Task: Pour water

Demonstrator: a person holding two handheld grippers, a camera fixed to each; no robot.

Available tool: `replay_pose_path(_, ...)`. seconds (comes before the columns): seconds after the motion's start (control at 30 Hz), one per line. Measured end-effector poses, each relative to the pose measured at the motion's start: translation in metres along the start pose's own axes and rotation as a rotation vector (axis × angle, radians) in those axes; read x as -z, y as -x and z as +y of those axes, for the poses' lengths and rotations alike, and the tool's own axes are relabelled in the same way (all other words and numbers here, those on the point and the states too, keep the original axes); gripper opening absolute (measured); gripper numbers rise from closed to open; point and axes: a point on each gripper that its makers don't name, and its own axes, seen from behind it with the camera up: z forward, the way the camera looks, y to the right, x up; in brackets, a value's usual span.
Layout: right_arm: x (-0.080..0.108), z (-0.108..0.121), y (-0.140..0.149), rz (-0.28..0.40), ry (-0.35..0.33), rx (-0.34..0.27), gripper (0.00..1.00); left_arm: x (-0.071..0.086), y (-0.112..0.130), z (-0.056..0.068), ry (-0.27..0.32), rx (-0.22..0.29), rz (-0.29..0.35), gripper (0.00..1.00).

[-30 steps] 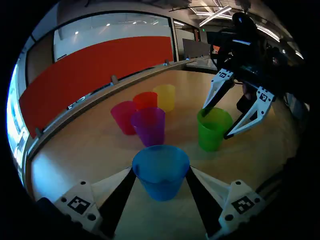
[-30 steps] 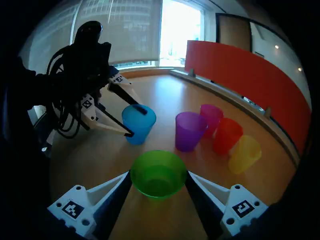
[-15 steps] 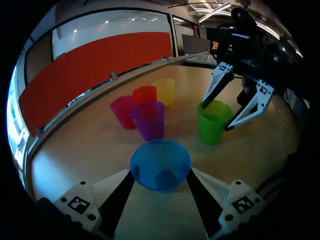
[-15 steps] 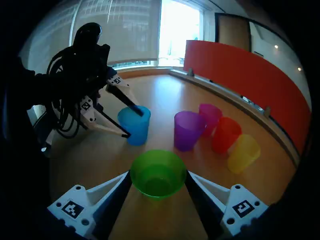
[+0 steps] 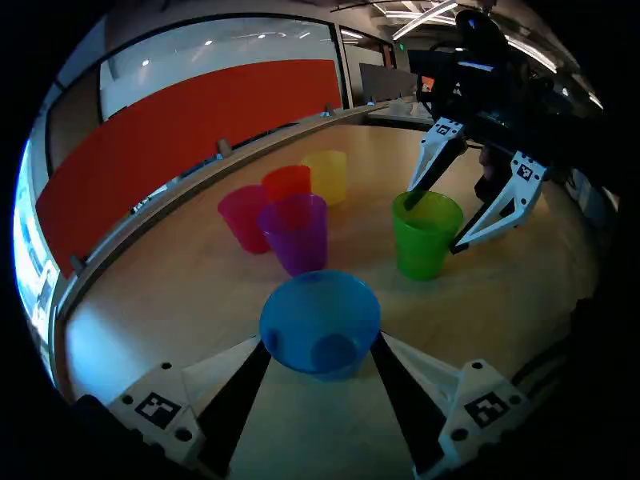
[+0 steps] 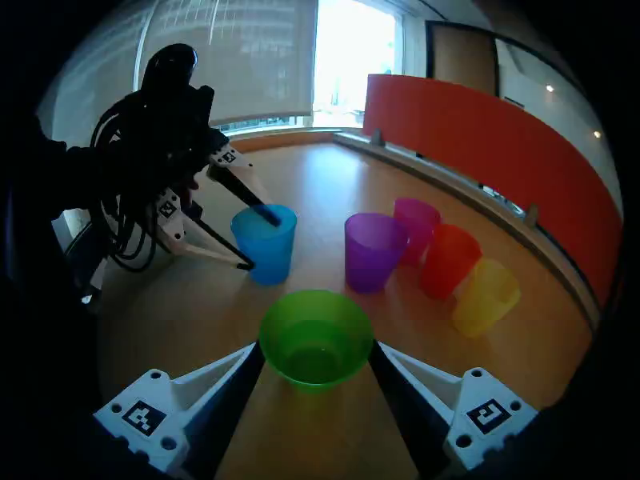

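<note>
My left gripper (image 5: pixel 320 344) is shut on a blue cup (image 5: pixel 320 324), which tips its mouth toward the camera so its inner bottom shows. In the right gripper view the same blue cup (image 6: pixel 264 244) sits between the left gripper's (image 6: pixel 262 240) fingers, low over the wooden table (image 6: pixel 200 312). My right gripper (image 6: pixel 316 348) is shut on a green cup (image 6: pixel 316 340) held upright. In the left gripper view that green cup (image 5: pixel 426 234) stands at the right, with the right gripper (image 5: pixel 433 226) clamped on its sides. Whether either cup holds water cannot be told.
Purple (image 5: pixel 296 234), pink (image 5: pixel 242 218), red (image 5: pixel 286 182) and yellow (image 5: pixel 328 176) cups cluster on the table (image 5: pixel 160 296) between the two held cups. An orange partition (image 5: pixel 184 128) lines the table's far edge. A dark-sleeved person (image 6: pixel 72 184) stands behind the left gripper.
The blue cup has tipped so that its mouth faces the left camera more and its bottom now shows. The green cup stays gripped and has hardly shifted.
</note>
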Motion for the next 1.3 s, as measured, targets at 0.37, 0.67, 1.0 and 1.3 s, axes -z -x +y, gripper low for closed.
replay_pose_path(0.37, 0.005, 0.001, 0.006, -0.003, 0.011, -0.011, 0.98, 0.005, 0.006, -0.002, -0.014, -0.016, -0.015, 0.87)
replay_pose_path(0.67, 0.015, 0.001, 0.018, -0.009, 0.029, -0.019, 0.97, 0.015, 0.016, -0.004, -0.034, 0.004, -0.021, 0.87)
replay_pose_path(1.0, 0.036, 0.007, 0.031, 0.004, 0.084, -0.055, 0.98, 0.033, 0.031, -0.015, -0.091, 0.039, -0.024, 0.87)
replay_pose_path(1.3, 0.059, 0.024, 0.041, 0.034, 0.183, -0.125, 0.98, 0.053, 0.044, -0.029, -0.170, 0.117, -0.016, 0.87)
